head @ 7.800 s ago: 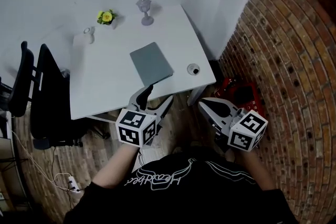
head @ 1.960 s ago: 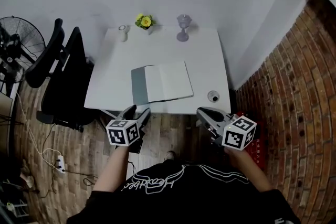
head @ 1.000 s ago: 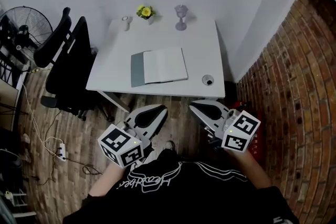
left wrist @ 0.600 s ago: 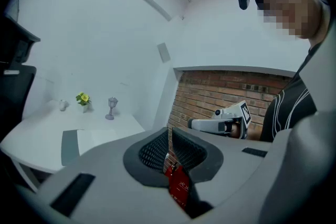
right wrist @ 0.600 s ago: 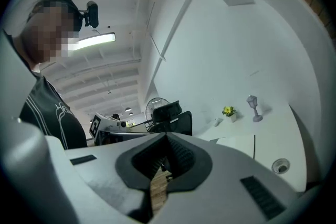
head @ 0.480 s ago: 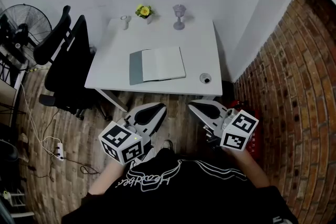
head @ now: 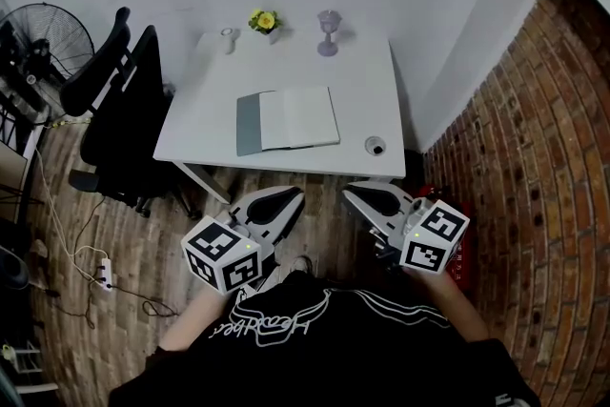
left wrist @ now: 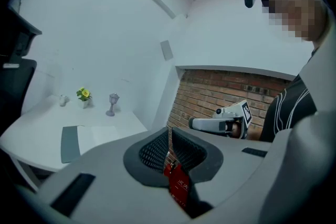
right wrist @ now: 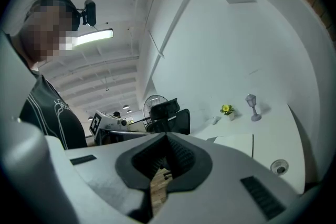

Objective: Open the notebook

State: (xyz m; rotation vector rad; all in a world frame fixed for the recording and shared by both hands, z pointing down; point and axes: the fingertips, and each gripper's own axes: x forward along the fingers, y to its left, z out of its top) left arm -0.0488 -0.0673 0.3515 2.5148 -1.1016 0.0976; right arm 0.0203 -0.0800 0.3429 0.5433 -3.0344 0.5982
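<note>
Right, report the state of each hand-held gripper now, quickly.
Left hand-held gripper: closed, holding nothing.
Right hand-held gripper: closed, holding nothing.

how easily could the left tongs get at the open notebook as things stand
Probably not without moving in: the left tongs, shut, hang over the floor short of the table edge, and the notebook lies open mid-table. Nothing stands between them, so the way looks free.
</note>
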